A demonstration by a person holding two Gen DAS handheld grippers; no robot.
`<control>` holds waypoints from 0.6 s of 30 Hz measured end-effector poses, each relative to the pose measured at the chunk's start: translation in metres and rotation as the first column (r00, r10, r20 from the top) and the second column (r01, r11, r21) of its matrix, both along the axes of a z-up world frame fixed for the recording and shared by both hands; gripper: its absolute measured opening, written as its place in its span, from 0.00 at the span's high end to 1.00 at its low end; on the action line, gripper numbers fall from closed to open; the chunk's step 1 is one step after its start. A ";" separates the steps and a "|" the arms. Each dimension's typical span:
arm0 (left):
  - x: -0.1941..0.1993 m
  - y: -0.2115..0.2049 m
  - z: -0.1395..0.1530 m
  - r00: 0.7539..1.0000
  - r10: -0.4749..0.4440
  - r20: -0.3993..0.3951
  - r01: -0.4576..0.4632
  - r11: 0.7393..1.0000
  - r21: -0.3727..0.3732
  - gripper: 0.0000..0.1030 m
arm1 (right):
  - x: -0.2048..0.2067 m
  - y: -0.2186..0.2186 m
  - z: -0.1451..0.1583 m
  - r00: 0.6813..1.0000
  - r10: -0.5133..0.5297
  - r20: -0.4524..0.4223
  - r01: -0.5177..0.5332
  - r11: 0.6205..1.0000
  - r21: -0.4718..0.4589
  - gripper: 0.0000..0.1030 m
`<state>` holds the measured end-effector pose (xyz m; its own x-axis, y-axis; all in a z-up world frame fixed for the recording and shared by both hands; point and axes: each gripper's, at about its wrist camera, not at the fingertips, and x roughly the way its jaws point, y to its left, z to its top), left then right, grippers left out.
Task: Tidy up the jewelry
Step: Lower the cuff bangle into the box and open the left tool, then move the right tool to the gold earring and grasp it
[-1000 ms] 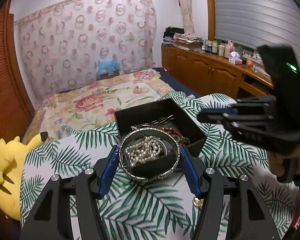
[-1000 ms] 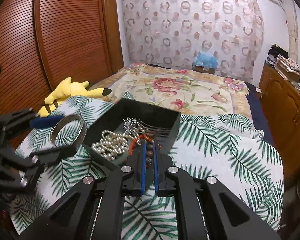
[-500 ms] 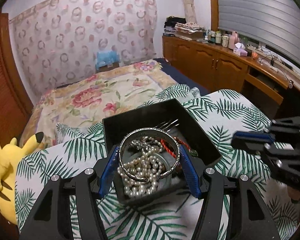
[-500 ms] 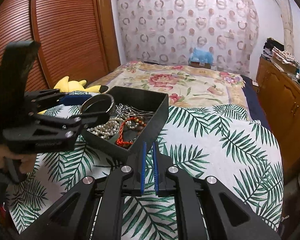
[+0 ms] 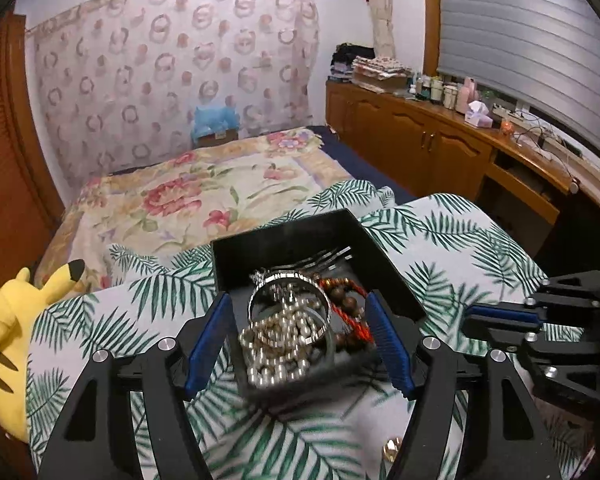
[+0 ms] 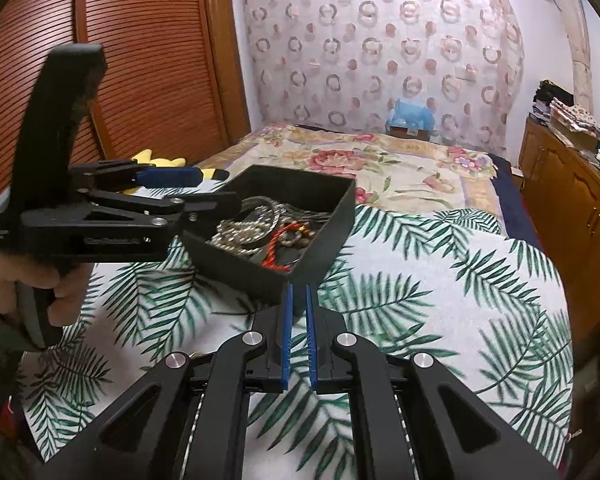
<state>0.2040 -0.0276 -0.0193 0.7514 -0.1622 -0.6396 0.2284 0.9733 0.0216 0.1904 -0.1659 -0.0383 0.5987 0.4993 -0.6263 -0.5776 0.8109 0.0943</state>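
Lying between left gripper [image 5: 298, 344]: bangle [image 5: 288, 308].

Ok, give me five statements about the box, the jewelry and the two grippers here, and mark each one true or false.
1. The silver bangle lies in the black box on the pearl necklace. True.
2. The left gripper is clamped shut on the bangle. False: its fingers stand wide apart, and neither touches the bangle.
3. The right gripper has its fingers close together and holds nothing. True.
4. A red cord bracelet with brown beads is in the box. True.
5. The box stands on a bare wooden table. False: it rests on a palm-leaf print cloth.
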 end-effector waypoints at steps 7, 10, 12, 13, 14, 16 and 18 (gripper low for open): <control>-0.039 0.006 0.001 0.999 -0.019 0.029 0.019 1.000 -0.003 0.31 | -0.021 0.017 -0.012 0.999 0.047 -0.018 -0.047 0.999 -0.022 0.75; -0.054 0.011 -0.002 0.999 -0.019 0.035 0.019 1.000 -0.006 0.30 | -0.027 0.025 -0.019 0.997 0.071 -0.034 -0.072 0.997 -0.034 0.75; -0.061 0.015 -0.005 0.999 -0.011 0.036 0.012 1.000 -0.016 0.30 | -0.032 0.031 -0.023 0.995 0.084 -0.046 -0.086 0.995 -0.048 0.75; -0.065 0.019 -0.006 0.999 -0.008 0.033 0.009 1.000 -0.024 0.29 | -0.033 0.033 -0.024 0.995 0.091 -0.052 -0.093 0.994 -0.050 0.75; -0.068 0.021 -0.008 0.999 -0.006 0.031 0.007 0.999 -0.031 0.30 | -0.034 0.036 -0.026 0.993 0.098 -0.059 -0.101 0.993 -0.052 0.75; -0.074 0.027 -0.012 1.000 0.001 0.023 0.000 0.999 -0.047 0.29 | -0.035 0.039 -0.028 0.992 0.108 -0.070 -0.112 0.992 -0.054 0.75; -0.079 0.031 -0.018 1.000 0.006 0.013 -0.006 0.999 -0.052 0.29 | -0.036 0.046 -0.031 0.989 0.120 -0.085 -0.125 0.990 -0.066 0.75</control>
